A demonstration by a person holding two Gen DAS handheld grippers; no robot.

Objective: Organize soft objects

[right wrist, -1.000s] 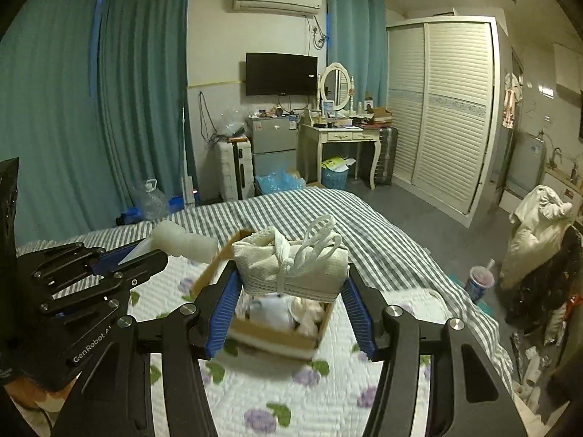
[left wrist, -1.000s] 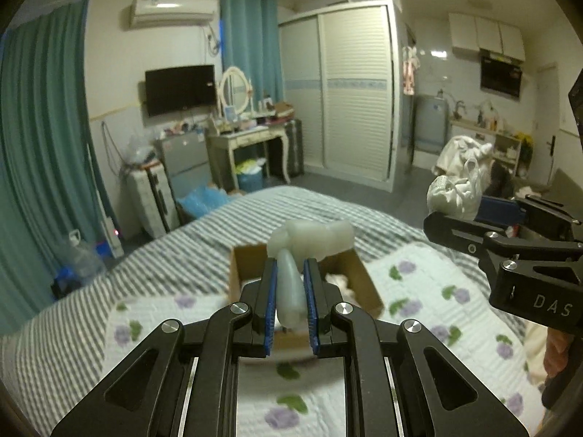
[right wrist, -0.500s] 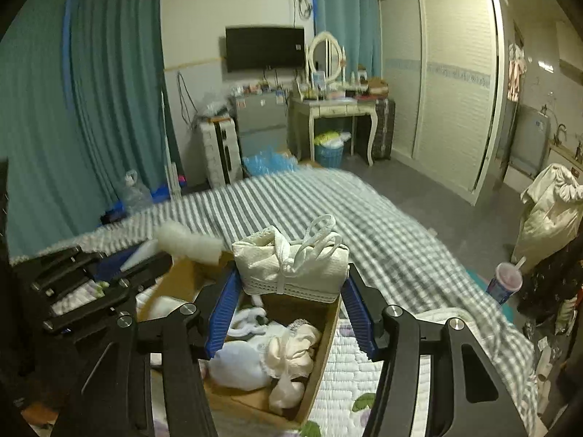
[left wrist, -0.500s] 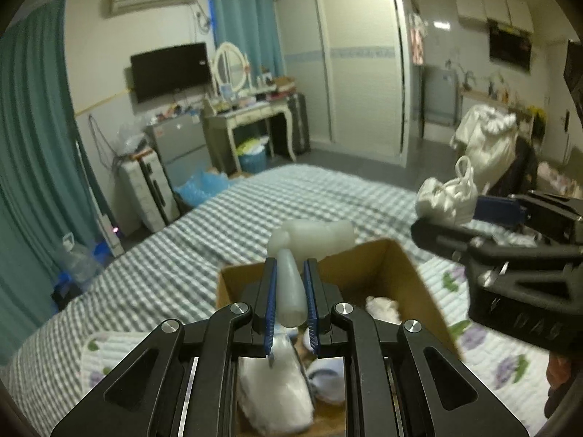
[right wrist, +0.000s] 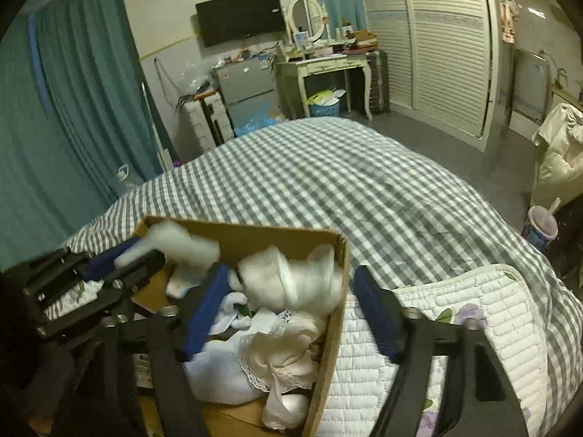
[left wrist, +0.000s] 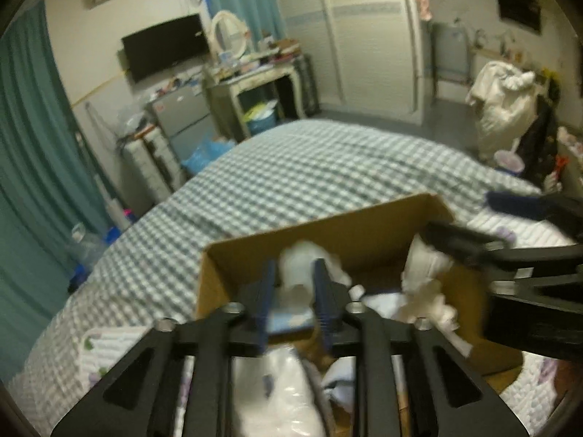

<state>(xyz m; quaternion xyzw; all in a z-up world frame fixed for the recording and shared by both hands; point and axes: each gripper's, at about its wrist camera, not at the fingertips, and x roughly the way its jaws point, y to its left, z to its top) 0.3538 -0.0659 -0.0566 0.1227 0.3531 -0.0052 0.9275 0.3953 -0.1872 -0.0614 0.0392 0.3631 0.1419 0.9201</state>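
A cardboard box (left wrist: 328, 229) (right wrist: 335, 313) sits on the bed and holds several white and cream soft items. My left gripper (left wrist: 293, 291) is lowered into the box, its jaws apart with a white soft piece (left wrist: 297, 266) loose between them; the piece also shows in the right wrist view (right wrist: 178, 242). My right gripper (right wrist: 291, 313) is wide open over the box's right wall, and the cream lace bundle (right wrist: 291, 280) (left wrist: 424, 273) lies in the box between its fingers.
The box stands on a white floral quilted pad (right wrist: 455, 313) over a grey checked bedspread (right wrist: 328, 182). Beyond the bed are a dressing table (right wrist: 320, 65), a small fridge (right wrist: 247, 87), a wardrobe (right wrist: 437, 47) and teal curtains (right wrist: 73, 109).
Both grippers have come down into the box. The right gripper has opened and let go of the cream lace bundle. The left jaws have widened around the white piece.
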